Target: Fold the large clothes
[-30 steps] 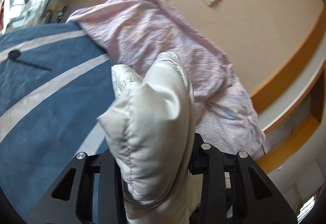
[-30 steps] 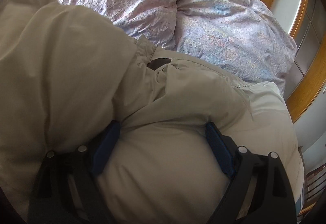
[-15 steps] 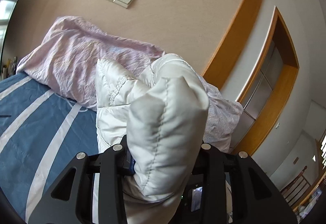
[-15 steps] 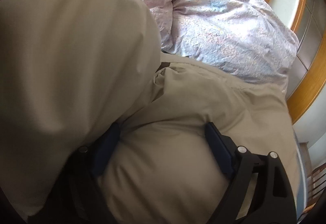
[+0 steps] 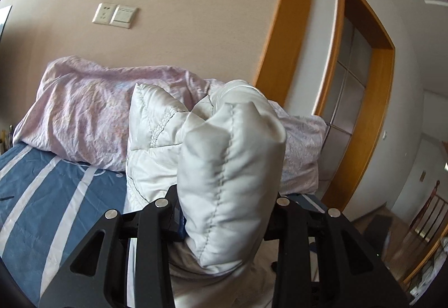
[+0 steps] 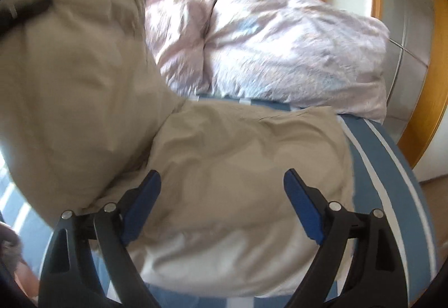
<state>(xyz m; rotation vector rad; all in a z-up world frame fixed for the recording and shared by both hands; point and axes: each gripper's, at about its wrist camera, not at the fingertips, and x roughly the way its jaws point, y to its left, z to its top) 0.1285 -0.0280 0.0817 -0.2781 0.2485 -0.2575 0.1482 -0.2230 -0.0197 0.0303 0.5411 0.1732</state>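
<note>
The bed, blue-striped, carries the padded jacket near the lilac pillows. The left hand-held gripper pinches a quilted fold; the right hand-held gripper, jaws just opening wider, spreads astride the jacket's bulk. Best lift the pinched fold evenly. A tan wall stands beyond.
</note>
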